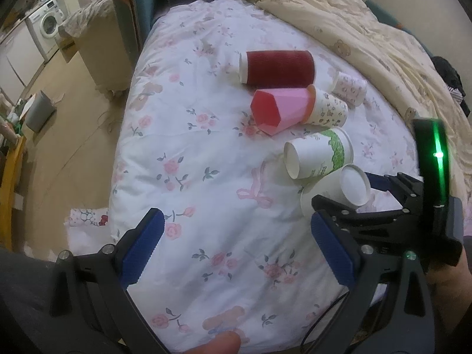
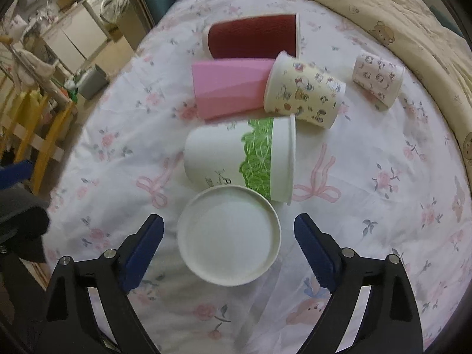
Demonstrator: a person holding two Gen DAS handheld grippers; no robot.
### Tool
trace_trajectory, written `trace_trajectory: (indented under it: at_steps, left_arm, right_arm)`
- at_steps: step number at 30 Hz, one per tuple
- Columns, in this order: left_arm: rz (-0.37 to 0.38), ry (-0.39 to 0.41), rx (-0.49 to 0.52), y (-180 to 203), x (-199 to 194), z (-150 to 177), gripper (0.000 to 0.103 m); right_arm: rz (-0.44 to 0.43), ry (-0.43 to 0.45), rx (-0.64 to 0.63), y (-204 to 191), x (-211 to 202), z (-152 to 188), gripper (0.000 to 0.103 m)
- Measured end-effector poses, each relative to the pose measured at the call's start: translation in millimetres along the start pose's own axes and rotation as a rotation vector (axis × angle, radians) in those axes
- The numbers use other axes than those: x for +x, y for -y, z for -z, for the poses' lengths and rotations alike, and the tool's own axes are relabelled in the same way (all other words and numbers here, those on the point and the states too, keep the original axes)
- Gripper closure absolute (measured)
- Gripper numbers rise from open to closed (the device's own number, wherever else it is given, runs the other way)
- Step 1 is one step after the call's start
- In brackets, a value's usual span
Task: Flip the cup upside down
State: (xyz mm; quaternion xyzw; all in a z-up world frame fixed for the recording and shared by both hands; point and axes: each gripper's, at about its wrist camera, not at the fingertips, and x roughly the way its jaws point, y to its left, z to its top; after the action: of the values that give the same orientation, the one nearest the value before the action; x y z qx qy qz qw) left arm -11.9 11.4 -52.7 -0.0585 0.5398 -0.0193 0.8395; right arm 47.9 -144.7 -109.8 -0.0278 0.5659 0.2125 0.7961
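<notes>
A plain white paper cup (image 2: 229, 236) stands upside down on the flowered bedspread, its base facing up. My right gripper (image 2: 228, 244) is open with its blue fingers on either side of the cup, not touching it. In the left wrist view the same cup (image 1: 351, 187) sits between the right gripper's fingers. My left gripper (image 1: 236, 244) is open and empty over bare bedspread, to the left of the cup.
Several cups lie on their sides beyond it: white with green band (image 2: 242, 159), pink (image 2: 230, 88), dark red (image 2: 253, 37), cartoon-print (image 2: 306, 94), small pink-print (image 2: 377, 78). A cream duvet (image 2: 398, 8) is bunched at the back right. The bed's edge (image 1: 124, 135) drops to the floor on the left.
</notes>
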Motion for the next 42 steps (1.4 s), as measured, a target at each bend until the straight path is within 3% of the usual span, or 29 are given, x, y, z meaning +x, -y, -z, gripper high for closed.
trace_trajectory:
  at_steps: [8,14,17,22,28,32,42]
  left_arm:
    - [0.048,0.074,0.008,3,-18,-1,0.004]
    - [0.072,0.168,0.058,14,-42,5,0.004]
    - [0.076,0.194,0.057,16,-50,12,0.001]
    - [0.043,0.24,0.049,18,-60,25,0.001]
    - [-0.007,0.245,0.04,17,-58,43,0.0]
    - [-0.006,0.248,0.022,17,-53,44,0.0]
    - [-0.016,0.251,0.039,21,-49,44,0.0]
  right_arm:
    - [-0.042,0.119,0.095,9,-66,10,0.01]
    - [0.03,0.268,0.169,15,-121,40,0.01]
    - [0.056,0.3,0.205,17,-132,58,0.01]
    - [0.117,0.352,0.25,18,-141,83,0.01]
    - [0.151,0.341,0.29,16,-127,99,0.01]
    - [0.204,0.366,0.236,8,-126,99,0.01]
    - [0.206,0.396,0.23,6,-129,98,0.01]
